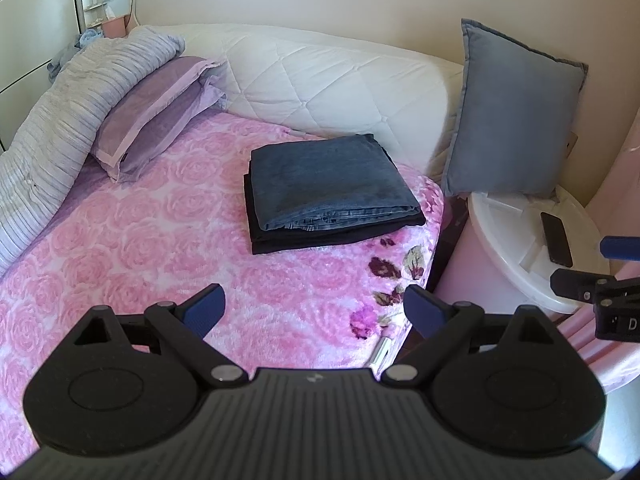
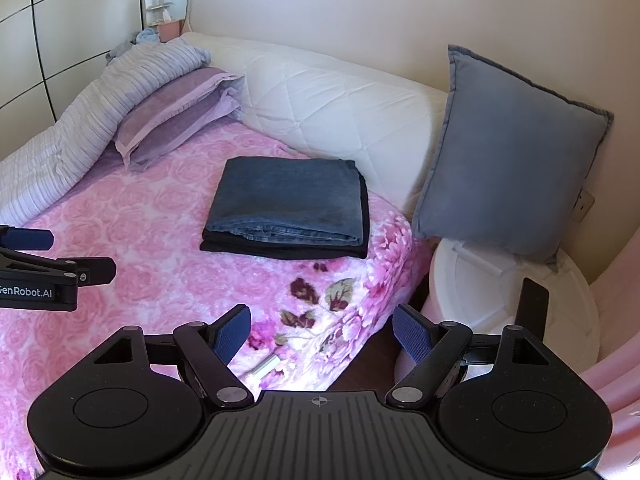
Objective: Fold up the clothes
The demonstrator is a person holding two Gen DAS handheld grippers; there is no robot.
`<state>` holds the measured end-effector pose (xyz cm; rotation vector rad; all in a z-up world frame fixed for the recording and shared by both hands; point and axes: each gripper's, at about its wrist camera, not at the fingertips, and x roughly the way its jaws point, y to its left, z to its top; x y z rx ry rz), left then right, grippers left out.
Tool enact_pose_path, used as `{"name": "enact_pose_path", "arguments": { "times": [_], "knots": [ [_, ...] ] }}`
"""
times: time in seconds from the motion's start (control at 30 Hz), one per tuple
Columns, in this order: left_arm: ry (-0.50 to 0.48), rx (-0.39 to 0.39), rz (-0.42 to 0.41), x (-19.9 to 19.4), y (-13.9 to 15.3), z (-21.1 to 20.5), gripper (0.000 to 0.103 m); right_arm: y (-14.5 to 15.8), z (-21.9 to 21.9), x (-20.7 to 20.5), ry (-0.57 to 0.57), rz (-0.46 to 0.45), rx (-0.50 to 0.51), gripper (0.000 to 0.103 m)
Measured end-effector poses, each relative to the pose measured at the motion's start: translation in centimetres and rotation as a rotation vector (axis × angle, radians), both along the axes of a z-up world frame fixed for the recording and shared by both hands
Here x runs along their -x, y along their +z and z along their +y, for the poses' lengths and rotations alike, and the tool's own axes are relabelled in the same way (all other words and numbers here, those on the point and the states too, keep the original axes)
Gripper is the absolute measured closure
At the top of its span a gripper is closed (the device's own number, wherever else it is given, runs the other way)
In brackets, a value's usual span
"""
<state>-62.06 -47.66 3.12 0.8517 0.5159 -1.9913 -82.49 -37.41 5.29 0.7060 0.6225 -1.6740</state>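
Observation:
A folded pair of blue jeans (image 1: pixel 332 182) lies on top of a folded black garment (image 1: pixel 320 236) on the pink rose blanket (image 1: pixel 160 240), near the bed's right edge. The same stack shows in the right wrist view, jeans (image 2: pixel 288 200) over black garment (image 2: pixel 280 250). My left gripper (image 1: pixel 316 310) is open and empty, held above the blanket in front of the stack. My right gripper (image 2: pixel 322 338) is open and empty, over the bed's corner. Each gripper shows at the edge of the other's view, the right (image 1: pixel 596 268) and the left (image 2: pixel 60 254).
A purple pillow (image 1: pixel 156 108) and a striped quilt (image 1: pixel 60 112) lie at the left. A white quilted headboard (image 1: pixel 328 76) runs behind. A blue cushion (image 1: pixel 516 116) leans on a white round stand (image 1: pixel 516 236) that holds a phone (image 1: pixel 556 238).

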Motion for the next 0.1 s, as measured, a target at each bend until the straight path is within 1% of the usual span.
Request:
{"name": "enact_pose_path", "arguments": {
  "times": [0.1],
  "knots": [
    [0.010, 0.019, -0.004, 0.12, -0.01, 0.13, 0.009, -0.09, -0.14, 0.20, 0.003, -0.001, -0.004, 0.022]
  ]
}}
